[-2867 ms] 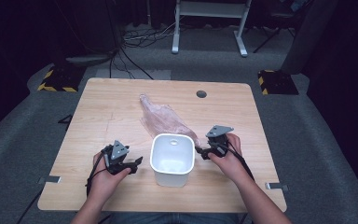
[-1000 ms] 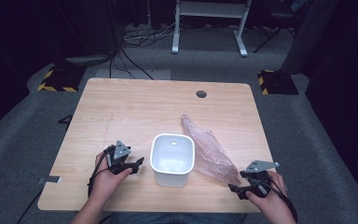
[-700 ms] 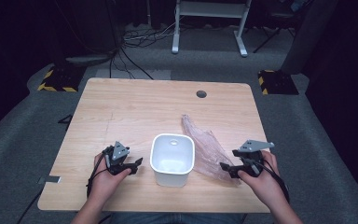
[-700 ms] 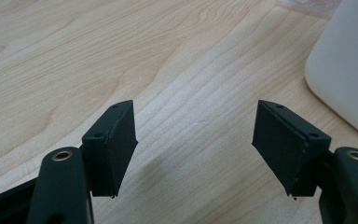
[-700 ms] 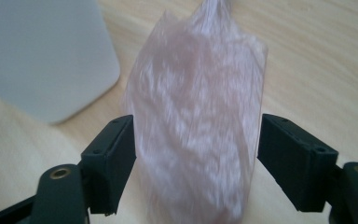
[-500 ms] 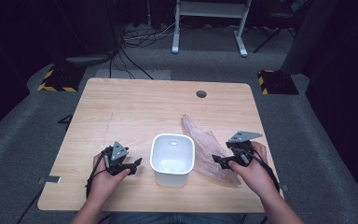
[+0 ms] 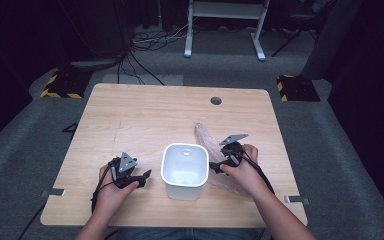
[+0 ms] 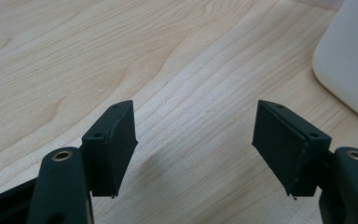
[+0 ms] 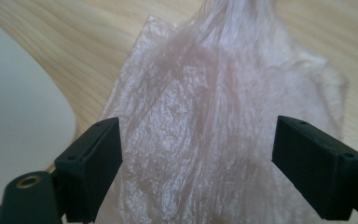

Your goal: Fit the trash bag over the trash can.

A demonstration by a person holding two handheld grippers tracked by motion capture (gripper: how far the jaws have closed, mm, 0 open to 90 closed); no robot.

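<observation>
Left gripper [image 7: 139,176] parked on table [image 7: 140,120] beside white bin [image 7: 184,170], jaws wide, empty. Right gripper [image 7: 215,166] jaws wide, straddling pink plastic bag [image 7: 211,142], no grip yet. Bag flat just right of bin, touching; probably liner, not yet fitted. Bin empty.

The wooden table [image 7: 145,120] carries one white bin [image 7: 184,171] and one crumpled pink plastic bag [image 7: 211,142]; two grippers are present.

A white plastic bin [image 7: 184,170] stands upright and empty near-centre; a crumpled translucent pink bag [image 7: 210,142] lies flat just right.
</observation>
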